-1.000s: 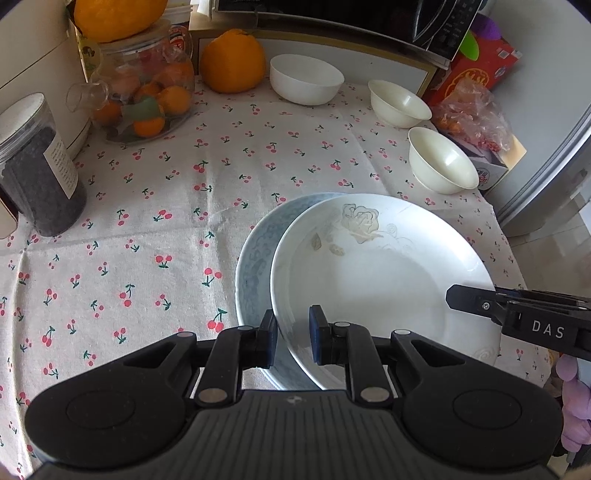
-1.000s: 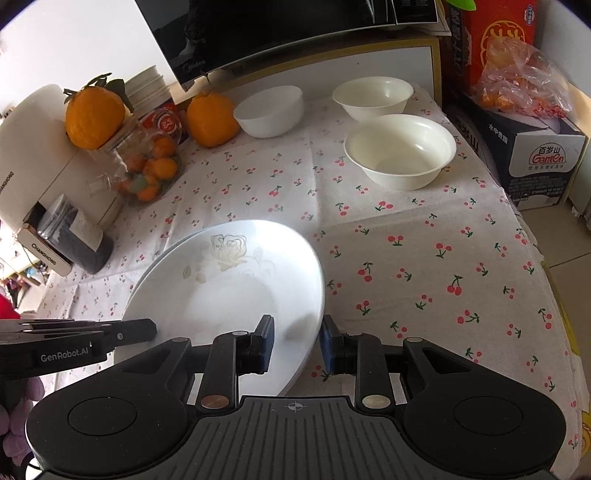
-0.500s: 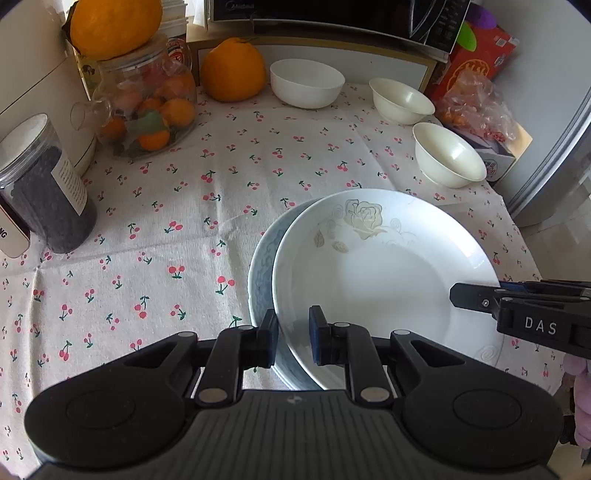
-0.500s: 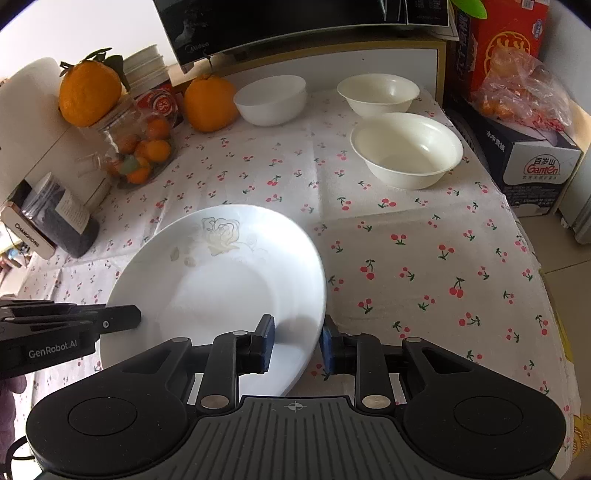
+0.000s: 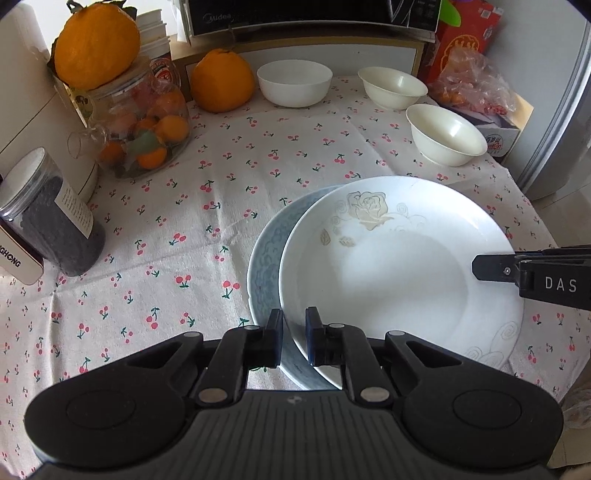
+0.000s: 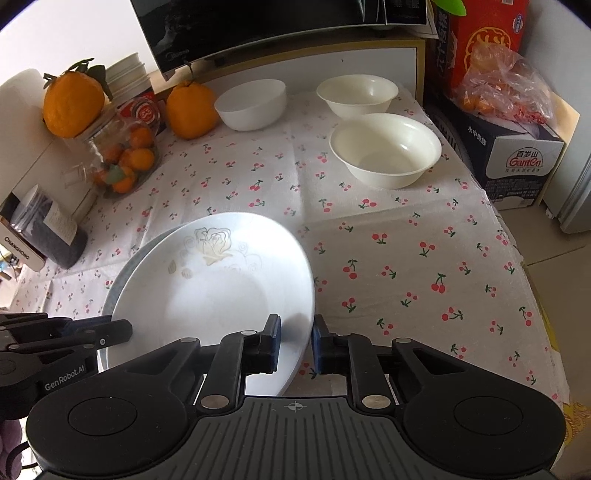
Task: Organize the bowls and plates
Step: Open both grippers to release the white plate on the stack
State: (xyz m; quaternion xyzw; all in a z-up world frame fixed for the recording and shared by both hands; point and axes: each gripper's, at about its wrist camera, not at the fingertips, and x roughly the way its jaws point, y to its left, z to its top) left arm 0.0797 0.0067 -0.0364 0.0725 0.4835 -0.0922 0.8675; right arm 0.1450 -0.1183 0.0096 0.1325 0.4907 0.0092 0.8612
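Observation:
A white plate with a rose print [image 5: 388, 266] [image 6: 214, 288] lies skewed on a blue patterned plate [image 5: 264, 258] on the cherry-print tablecloth [image 5: 166, 229]. My left gripper [image 5: 294, 321] is closing, and its pads press on the near rims of both plates. My right gripper [image 6: 295, 328] is closing on the white plate's right rim, which sits tilted between its pads. Each gripper's tip also shows at the plate's opposite side: the right gripper [image 5: 480, 267] and the left gripper [image 6: 125, 330]. Three empty bowls stand at the back: one white bowl [image 5: 294, 83] and two cream bowls [image 5: 393, 86] [image 5: 447, 133].
A large orange [image 5: 221, 79], a glass jar of small oranges [image 5: 147, 125] and a dark-filled jar [image 5: 55, 218] stand at the back left. A microwave [image 5: 314, 14] sits behind. A box with a bag of fruit [image 6: 509, 147] borders the table's right edge.
Both pairs of jaws have narrowed onto the plate rims. Both cameras have tilted up a little, so more of the table's back shows. The plates keep their place between the grippers.

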